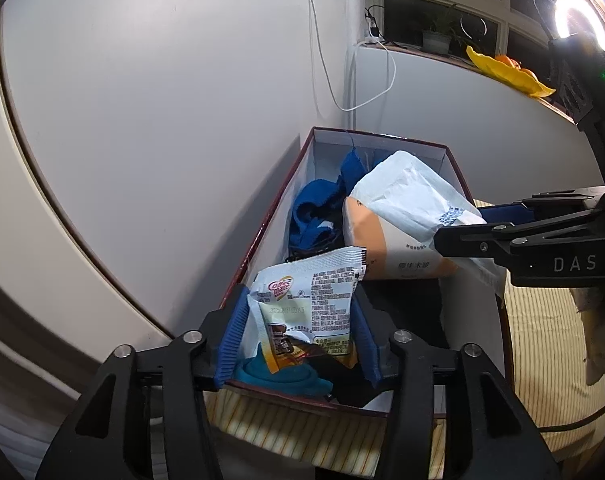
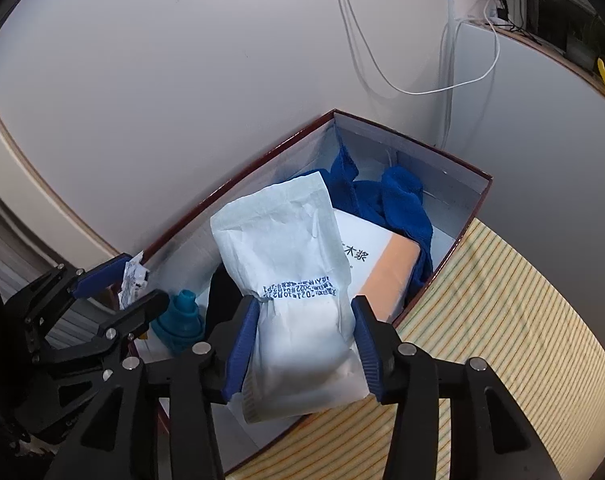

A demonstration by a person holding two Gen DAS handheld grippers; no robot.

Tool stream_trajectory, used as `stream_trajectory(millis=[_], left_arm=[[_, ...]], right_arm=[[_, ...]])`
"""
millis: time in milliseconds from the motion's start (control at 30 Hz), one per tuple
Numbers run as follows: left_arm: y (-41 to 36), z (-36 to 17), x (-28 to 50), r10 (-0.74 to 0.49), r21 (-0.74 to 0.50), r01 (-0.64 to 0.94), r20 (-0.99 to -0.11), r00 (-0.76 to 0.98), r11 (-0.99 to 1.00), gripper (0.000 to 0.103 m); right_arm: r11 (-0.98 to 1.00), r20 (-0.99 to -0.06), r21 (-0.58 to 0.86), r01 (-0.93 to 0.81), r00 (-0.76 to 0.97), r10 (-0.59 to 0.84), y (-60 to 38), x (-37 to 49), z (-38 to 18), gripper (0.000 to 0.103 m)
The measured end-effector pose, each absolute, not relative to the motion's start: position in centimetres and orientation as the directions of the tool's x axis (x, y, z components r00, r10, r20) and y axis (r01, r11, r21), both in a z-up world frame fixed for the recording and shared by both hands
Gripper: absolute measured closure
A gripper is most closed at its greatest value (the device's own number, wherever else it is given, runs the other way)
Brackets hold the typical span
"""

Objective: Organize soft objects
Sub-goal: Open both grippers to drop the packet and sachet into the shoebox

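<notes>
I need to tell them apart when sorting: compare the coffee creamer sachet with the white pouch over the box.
The coffee creamer sachet is glossy, with a colour logo and picture; the white pouch is matte, plain, carrying only a dark stamped code. The sachet looks smaller and flatter; the pouch is bulkier and puffed. The sachet sits between the left gripper pads, the pouch between the right gripper pads. Both are crinkled soft packs over the open box.

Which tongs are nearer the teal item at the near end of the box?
Left. The left tongs hang right over the teal item, a sachet between their jaws; the right tongs sit farther along the box, around a white pouch.
</notes>
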State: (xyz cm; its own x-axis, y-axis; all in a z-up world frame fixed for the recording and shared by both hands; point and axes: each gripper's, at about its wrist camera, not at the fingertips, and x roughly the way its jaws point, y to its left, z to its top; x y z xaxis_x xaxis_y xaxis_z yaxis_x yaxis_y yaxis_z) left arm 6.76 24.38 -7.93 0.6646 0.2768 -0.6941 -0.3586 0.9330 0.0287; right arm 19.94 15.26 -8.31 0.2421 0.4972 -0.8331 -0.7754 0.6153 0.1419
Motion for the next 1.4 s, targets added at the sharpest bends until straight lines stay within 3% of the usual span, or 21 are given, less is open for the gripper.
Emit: stream_trajectory(millis=[33, 100, 567, 1000, 1400], left_arm=[[24.4, -7.8, 6.8, 0.272, 0.023, -0.357, -0.693, 0.668, 0.934, 0.040], [24.4, -7.7, 6.9, 0.268, 0.019, -0.354, -0.691, 0.672, 0.935, 0.034], [24.1, -7.1, 6.3, 0.259, -0.011, -0.365, -0.684, 0.682, 0.931, 0.034], [21.0, -5.5, 3.1, 0.262, -0.037, -0.366, -0.633, 0.728, 0.930, 0.034], [18.4, -3.8, -1.2, 0.263, -0.088, -0.380, -0.579, 0.772, 0.921, 0.034]], right_arm=[[0.615, -0.833, 0.146, -0.775, 0.239, 0.499, 15.3, 19.9, -8.3, 0.054], [0.613, -0.833, 0.154, -0.775, 0.231, 0.502, 15.3, 20.0, -8.4, 0.052], [0.623, -0.804, 0.183, -0.760, 0.249, 0.541, 13.1, 19.5, -6.9, 0.047], [0.644, -0.711, 0.201, -0.738, 0.342, 0.615, 6.3, 15.1, -4.7, 0.046], [0.670, -0.626, 0.065, -0.740, 0.493, 0.605, 2.6, 8.1, -2.7, 0.032]])
